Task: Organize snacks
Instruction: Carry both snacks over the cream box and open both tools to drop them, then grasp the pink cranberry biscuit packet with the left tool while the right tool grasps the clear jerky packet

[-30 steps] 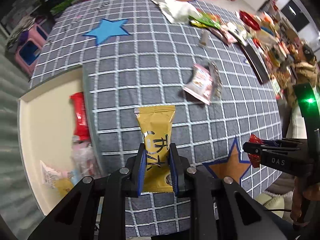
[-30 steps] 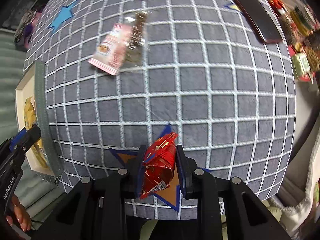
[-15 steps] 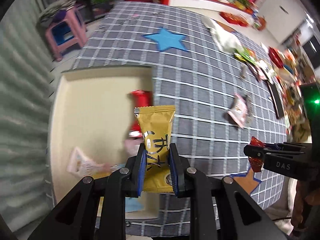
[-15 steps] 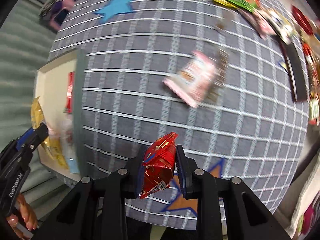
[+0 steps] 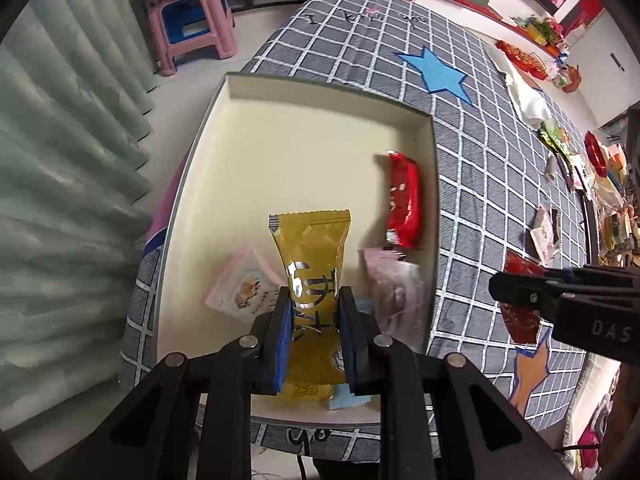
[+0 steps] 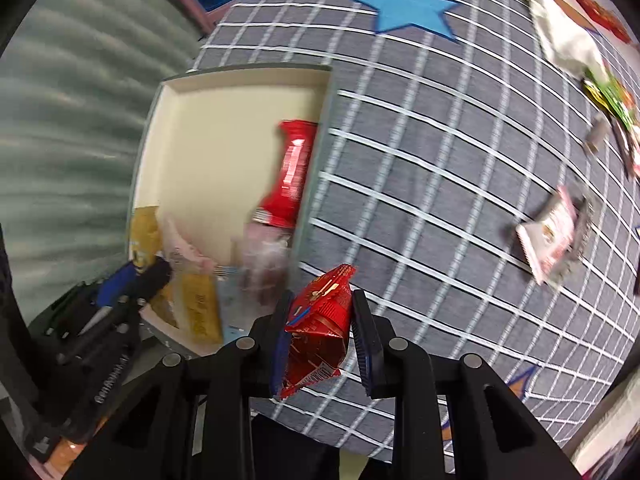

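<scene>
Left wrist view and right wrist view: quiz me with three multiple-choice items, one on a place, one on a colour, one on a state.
1. Where is the left gripper holding its packet?
A. above the cream tray
B. above the blue star
C. above the pink stool

2. What colour is the packet in the right gripper?
A. green
B. red
C. white

3. What is the state of the left gripper?
A. open and empty
B. shut on a packet
C. out of view

Answers:
1 A: the yellow packet hangs over the cream tray floor, with snacks below it.
2 B: the red packet sits between its fingers, over the checked cloth.
3 B: both fingers press the yellow packet's sides.
</scene>
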### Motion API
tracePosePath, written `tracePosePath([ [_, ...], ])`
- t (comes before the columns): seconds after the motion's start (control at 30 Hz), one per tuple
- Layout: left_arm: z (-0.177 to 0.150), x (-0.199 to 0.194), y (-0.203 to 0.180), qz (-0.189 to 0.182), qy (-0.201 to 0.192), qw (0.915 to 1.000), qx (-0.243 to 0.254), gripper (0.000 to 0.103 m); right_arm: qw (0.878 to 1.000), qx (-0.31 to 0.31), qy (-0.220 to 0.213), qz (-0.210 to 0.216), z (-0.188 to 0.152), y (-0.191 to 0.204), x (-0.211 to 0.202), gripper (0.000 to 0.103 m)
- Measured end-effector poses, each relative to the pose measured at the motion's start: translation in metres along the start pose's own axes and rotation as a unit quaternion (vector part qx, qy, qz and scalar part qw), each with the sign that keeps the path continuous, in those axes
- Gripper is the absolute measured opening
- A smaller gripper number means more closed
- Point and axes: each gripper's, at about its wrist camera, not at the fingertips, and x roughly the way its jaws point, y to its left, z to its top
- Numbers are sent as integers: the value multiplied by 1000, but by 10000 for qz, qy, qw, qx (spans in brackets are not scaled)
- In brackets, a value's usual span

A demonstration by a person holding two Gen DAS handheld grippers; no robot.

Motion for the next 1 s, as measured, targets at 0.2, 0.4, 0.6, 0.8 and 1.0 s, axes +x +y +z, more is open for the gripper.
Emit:
tracePosePath([
  [0.2,-4,5,5,14,91,9999,-44,24,9999,-110,101,53,12,17,7,30],
  [0.4,-4,10,10,66,207,9997,-55,24,9996,-230,91,145,24,35,4,30],
  [0.6,-7,11,6,162,190,9996,103,58,9985,-233,71,496,34,49,5,81],
  [0.8,-11,18,-3,242,198,9991,295,71,9978,605,107,255,31,-1,14,91],
  [1.0,-6,23,-25,201,307,9976,591,72,9851,1685,242,-225,14,-100,21,91],
])
